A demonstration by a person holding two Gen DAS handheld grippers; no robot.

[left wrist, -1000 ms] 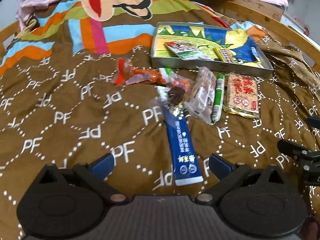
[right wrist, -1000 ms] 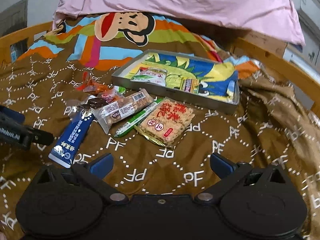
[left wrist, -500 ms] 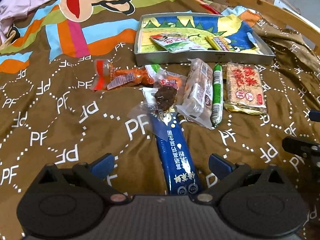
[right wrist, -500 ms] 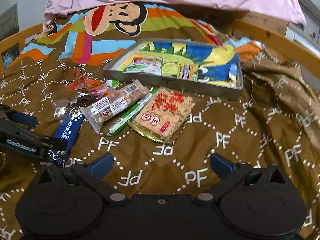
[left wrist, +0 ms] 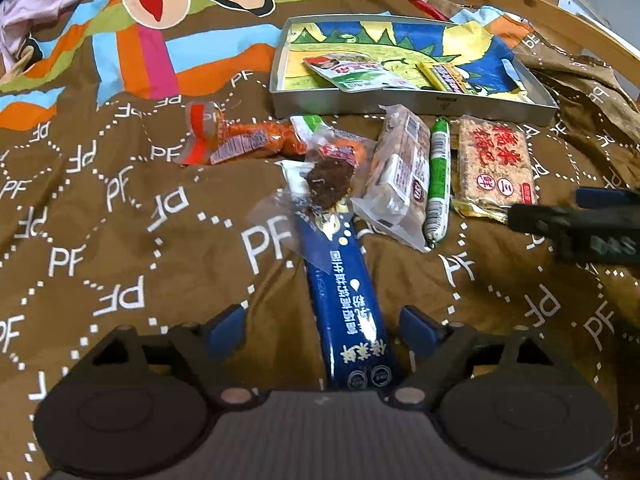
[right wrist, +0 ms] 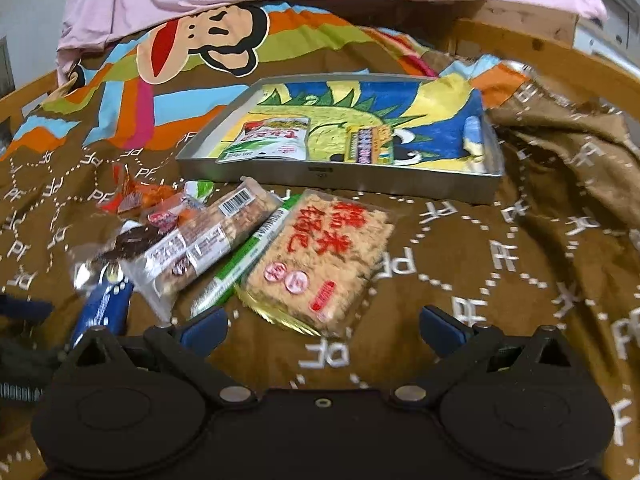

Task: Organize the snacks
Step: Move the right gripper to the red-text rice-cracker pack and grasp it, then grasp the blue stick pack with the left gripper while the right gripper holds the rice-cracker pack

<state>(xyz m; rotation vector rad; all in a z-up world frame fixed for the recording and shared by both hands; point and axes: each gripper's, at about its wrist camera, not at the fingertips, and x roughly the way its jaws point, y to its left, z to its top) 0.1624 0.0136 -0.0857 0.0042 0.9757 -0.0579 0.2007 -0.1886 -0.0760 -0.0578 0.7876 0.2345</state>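
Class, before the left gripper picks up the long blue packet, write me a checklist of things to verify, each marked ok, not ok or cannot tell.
1. Blue packet lies between the left gripper fingers: ok; jaws closing, pads not yet touching it.
2. Packet free of other snacks: not ok; the clear-wrapped dark snack lies over its far end.
3. Tray has bare room: ok; only a green-white pouch and a yellow bar show inside.
4. Right gripper clear of the blue packet: ok; open, facing the rice cracker pack.
5. Grip will be balanced: cannot tell; the fingers flank the packet's near end only.
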